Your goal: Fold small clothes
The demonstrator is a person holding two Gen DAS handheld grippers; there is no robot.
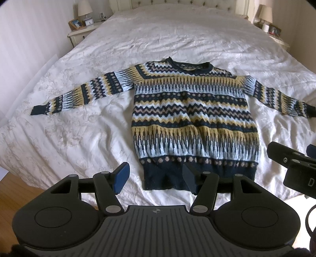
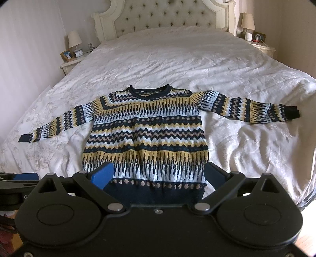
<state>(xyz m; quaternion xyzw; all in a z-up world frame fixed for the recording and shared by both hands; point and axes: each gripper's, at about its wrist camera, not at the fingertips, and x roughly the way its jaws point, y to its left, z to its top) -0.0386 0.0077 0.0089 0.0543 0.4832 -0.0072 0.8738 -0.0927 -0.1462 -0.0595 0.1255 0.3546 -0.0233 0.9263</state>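
Note:
A patterned knit sweater (image 1: pixel 193 114) in navy, yellow, light blue and white lies flat on the bed, front up, neck away from me, both sleeves spread out to the sides. It also shows in the right wrist view (image 2: pixel 146 134). My left gripper (image 1: pixel 156 176) is open and empty, hovering at the sweater's navy hem (image 1: pixel 197 176) near its left corner. My right gripper (image 2: pixel 158 174) is open and empty, hovering over the hem's middle. The right gripper also shows at the right edge of the left wrist view (image 1: pixel 292 160).
The bed has a white crumpled cover (image 2: pixel 177 63) and a tufted headboard (image 2: pixel 164 17). Nightstands with lamps stand at both sides (image 2: pixel 73 51) (image 2: pixel 254 39). Wooden floor (image 1: pixel 17 189) shows at the bed's near left corner.

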